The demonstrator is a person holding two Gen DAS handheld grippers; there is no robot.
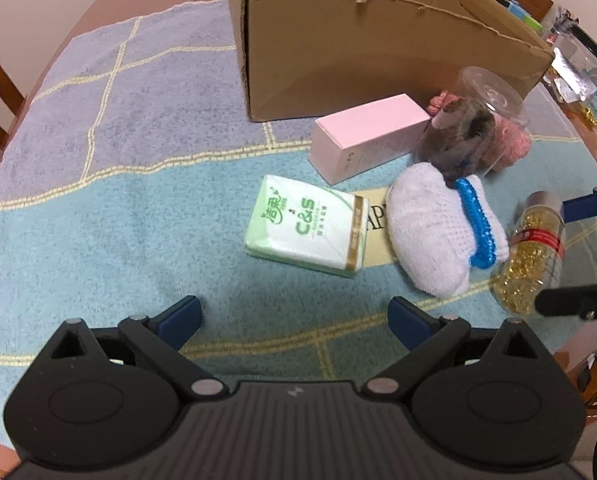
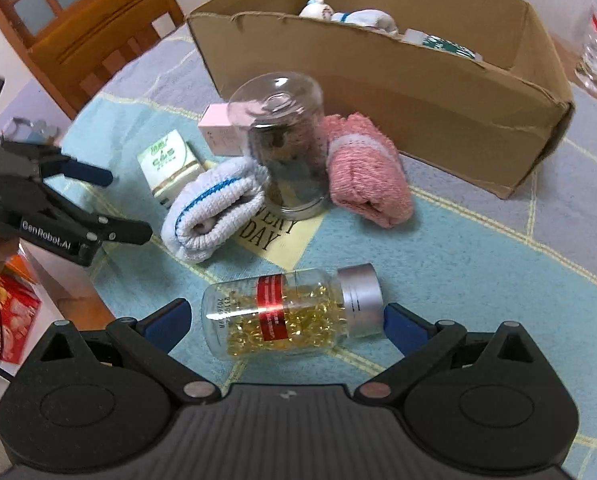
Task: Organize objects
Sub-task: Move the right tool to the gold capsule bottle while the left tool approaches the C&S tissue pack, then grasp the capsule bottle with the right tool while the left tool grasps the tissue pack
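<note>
Your right gripper [image 2: 284, 316] has its jaws spread wide, and the bottle [image 2: 290, 316] of yellow capsules lies on its side between them, silver cap toward the right jaw; whether the jaws touch it, you cannot tell. Your left gripper [image 1: 296, 320] also has its jaws spread and holds nothing; it hovers over the blue cloth [image 1: 98, 220] on the surface. Just ahead of it lies the tissue pack [image 1: 308, 228], and to the right of this the white towel [image 1: 430, 232]. Behind the towel stands the clear jar [image 2: 284, 148] upside down, with the pink box [image 1: 368, 136] to its left and the pink towel [image 2: 364, 168] to its right. Farther back is the carton [image 2: 438, 92], with some things already inside.
</note>
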